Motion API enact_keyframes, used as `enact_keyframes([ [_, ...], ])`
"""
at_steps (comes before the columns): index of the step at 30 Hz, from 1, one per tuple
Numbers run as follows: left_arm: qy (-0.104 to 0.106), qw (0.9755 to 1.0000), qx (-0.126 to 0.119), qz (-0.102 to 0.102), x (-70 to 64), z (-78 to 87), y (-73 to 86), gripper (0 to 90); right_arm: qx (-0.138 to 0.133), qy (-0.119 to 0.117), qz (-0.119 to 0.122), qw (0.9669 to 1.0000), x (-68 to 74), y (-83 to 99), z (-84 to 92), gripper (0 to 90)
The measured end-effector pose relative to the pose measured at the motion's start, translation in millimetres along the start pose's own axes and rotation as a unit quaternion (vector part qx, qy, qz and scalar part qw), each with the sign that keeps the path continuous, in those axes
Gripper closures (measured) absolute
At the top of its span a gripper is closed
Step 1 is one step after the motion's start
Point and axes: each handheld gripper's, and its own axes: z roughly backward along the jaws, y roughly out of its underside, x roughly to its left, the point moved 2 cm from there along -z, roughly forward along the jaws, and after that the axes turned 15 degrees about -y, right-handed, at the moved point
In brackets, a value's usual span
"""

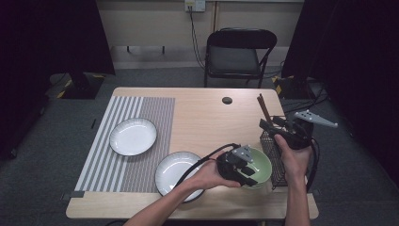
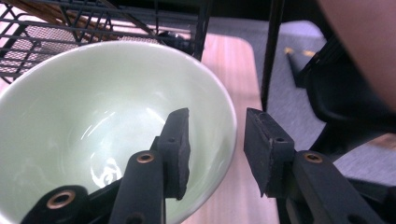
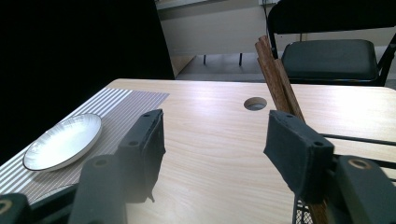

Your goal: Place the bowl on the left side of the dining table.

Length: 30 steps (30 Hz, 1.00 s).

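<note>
Striped placemat: a grey-and-white striped cloth placemat covers the left part of the pale wooden table.
Far plate: a round white plate with a dark rim lies on the placemat; in the right gripper view it sits at the left.
Near plate: a second round white plate with a dark rim lies at the placemat's right edge, partly on bare wood, with the person's left forearm and a black cable crossing over it.
Left gripper: the left gripper is held over the near edge of the pale green ceramic bowl.
Left fingers: in the left gripper view the gripper is apart, one finger inside the bowl and the other outside, with the rim between them; neither pad visibly presses the rim.
Bowl: it stands near the table's front right, just beside the black wire-mesh basket, which rises right behind it.
Table hole: a small round dark grommet sits toward the far edge.
Basket contents: brown wooden chopsticks lean up out of the basket.
Right gripper: the right gripper is held over the basket.
Right fingers: its gripper is wide apart with nothing between; the chopsticks stand just behind the right finger.
Beyond: a black folding chair stands past the table.
</note>
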Motion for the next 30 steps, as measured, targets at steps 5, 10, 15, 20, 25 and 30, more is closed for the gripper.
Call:
enact_keyframes([
  [5,-0.005,0.9999,0.008,-0.014,-4.0,-9.2,2.4,69.3,-0.001,-0.001,-0.001,1.0000,0.1,-0.4,0.4,36.7],
  [10,0.012,0.9998,-0.002,-0.014,-5.2,-9.5,1.0,80.8,0.000,0.001,-0.002,1.0000,-1.1,0.5,0.6,36.6],
  [15,0.020,0.9993,-0.029,0.013,-0.8,-4.0,-2.1,84.5,0.000,0.001,0.000,1.0000,-0.9,0.4,0.6,36.6],
  [20,0.032,0.9983,-0.038,0.032,2.9,-3.1,-4.4,85.3,-0.001,0.001,-0.001,1.0000,-0.9,0.1,1.6,36.7],
  [25,0.045,0.9960,-0.047,0.061,6.1,-2.6,-5.0,85.5,-0.001,0.001,-0.003,1.0000,-1.1,0.3,1.5,36.7],
  [30,0.032,0.9976,-0.045,0.042,2.8,-2.0,-5.6,85.6,-0.001,0.002,-0.003,1.0000,-1.4,0.5,1.8,36.6],
])
